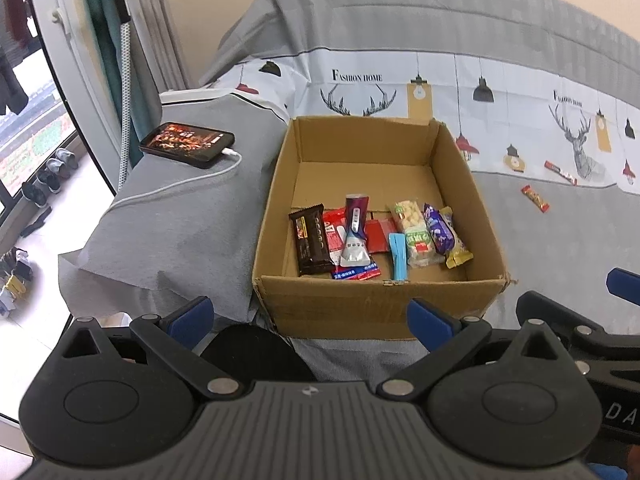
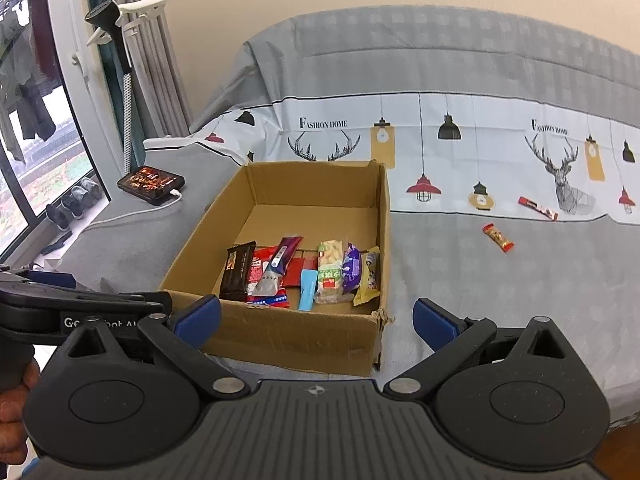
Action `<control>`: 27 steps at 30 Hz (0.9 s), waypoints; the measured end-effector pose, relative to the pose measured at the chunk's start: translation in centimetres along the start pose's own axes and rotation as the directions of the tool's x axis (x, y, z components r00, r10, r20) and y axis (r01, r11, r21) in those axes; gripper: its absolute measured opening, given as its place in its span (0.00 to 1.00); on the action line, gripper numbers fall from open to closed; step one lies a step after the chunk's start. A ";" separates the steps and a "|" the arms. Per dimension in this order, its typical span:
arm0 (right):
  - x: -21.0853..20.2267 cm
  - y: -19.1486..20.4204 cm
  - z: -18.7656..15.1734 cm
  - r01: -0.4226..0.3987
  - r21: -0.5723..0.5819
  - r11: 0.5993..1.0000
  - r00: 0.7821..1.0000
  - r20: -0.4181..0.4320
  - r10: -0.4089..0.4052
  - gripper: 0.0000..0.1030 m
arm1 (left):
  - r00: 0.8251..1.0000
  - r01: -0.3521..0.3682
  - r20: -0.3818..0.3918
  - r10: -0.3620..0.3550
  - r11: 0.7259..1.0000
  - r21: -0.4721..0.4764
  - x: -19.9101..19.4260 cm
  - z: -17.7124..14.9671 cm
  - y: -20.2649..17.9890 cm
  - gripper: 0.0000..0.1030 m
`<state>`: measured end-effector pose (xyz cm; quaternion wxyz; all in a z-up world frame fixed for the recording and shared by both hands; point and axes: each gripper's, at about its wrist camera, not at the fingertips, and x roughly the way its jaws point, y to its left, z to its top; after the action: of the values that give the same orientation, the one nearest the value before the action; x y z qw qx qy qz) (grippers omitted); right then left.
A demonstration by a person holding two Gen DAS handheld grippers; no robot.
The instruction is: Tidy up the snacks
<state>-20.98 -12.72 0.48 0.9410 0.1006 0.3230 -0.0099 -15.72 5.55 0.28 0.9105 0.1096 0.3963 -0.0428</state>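
An open cardboard box (image 1: 276,200) (image 2: 192,256) stands on the bed, with several snack packets lined along its near side: a dark brown bar (image 1: 312,240) (image 2: 239,269), a purple-and-silver pouch (image 1: 355,232), a peanut pack (image 1: 414,232) (image 2: 330,268), a purple pack (image 1: 438,230). Two snacks lie loose on the bedspread to the right: a small red-and-yellow bar (image 1: 535,199) (image 2: 498,237) and a longer red stick (image 1: 561,172) (image 2: 538,208). My left gripper (image 1: 310,320) hangs open in front of the box, holding nothing. My right gripper (image 2: 318,318) is open too, at the box's near right corner.
A phone (image 1: 187,145) (image 2: 151,183) with a lit screen and a white cable lies on a grey pillow left of the box. Further left are a window, curtains and shoes on the floor. The grey bedspread (image 2: 500,300) spreads out to the right.
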 end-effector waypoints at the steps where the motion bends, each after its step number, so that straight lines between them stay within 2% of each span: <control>1: 0.1 -0.3 -0.1 -0.002 0.009 1.000 1.000 -0.002 0.002 0.98 | 1.000 0.000 -0.007 0.000 1.000 0.005 0.2 0.1 -0.3 1.00; 6: 0.5 -3.0 0.0 0.020 0.063 0.998 1.000 0.018 -0.021 0.98 | 0.999 0.016 -0.036 -0.014 0.999 0.038 1.0 1.4 -2.5 1.00; 10: -0.2 -7.3 0.0 0.115 0.108 0.987 0.990 0.067 -0.122 0.98 | 0.998 0.045 -0.041 -0.040 0.994 0.103 1.7 3.4 -6.3 1.00; 13: -0.3 -12.1 -0.1 0.208 0.169 0.963 0.973 0.062 -0.221 0.99 | 0.993 0.107 -0.072 -0.098 0.986 0.127 2.7 5.5 -10.0 1.00; 17: 0.2 -18.8 -0.2 0.319 0.221 0.922 0.941 0.039 -0.335 0.99 | 0.967 0.222 -0.153 -0.206 0.970 0.097 5.3 9.0 -15.8 1.00; 20: 1.5 -23.9 0.2 0.375 0.213 0.902 0.921 0.023 -0.388 0.99 | 0.936 0.277 -0.238 -0.260 0.960 0.042 8.7 11.7 -20.8 1.00; 24: 5.1 -30.6 1.5 0.413 0.176 0.894 0.904 0.037 -0.425 0.99 | 0.935 0.238 -0.285 -0.212 0.970 0.058 14.6 14.6 -28.5 1.00; 26: 7.9 -34.2 2.3 0.425 0.147 0.893 0.900 0.035 -0.434 0.99 | 0.924 0.225 -0.330 -0.191 0.972 0.070 18.2 15.8 -31.9 1.00; 27: 9.6 -36.1 2.9 0.429 0.135 0.893 0.900 0.026 -0.436 0.99 | 0.912 0.221 -0.368 -0.183 0.973 0.064 20.3 16.4 -33.5 1.00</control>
<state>-14.65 -48.18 -9.79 0.9155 0.0850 0.3100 -0.2420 4.28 -30.62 -9.27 0.8063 0.1213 0.5626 -0.1365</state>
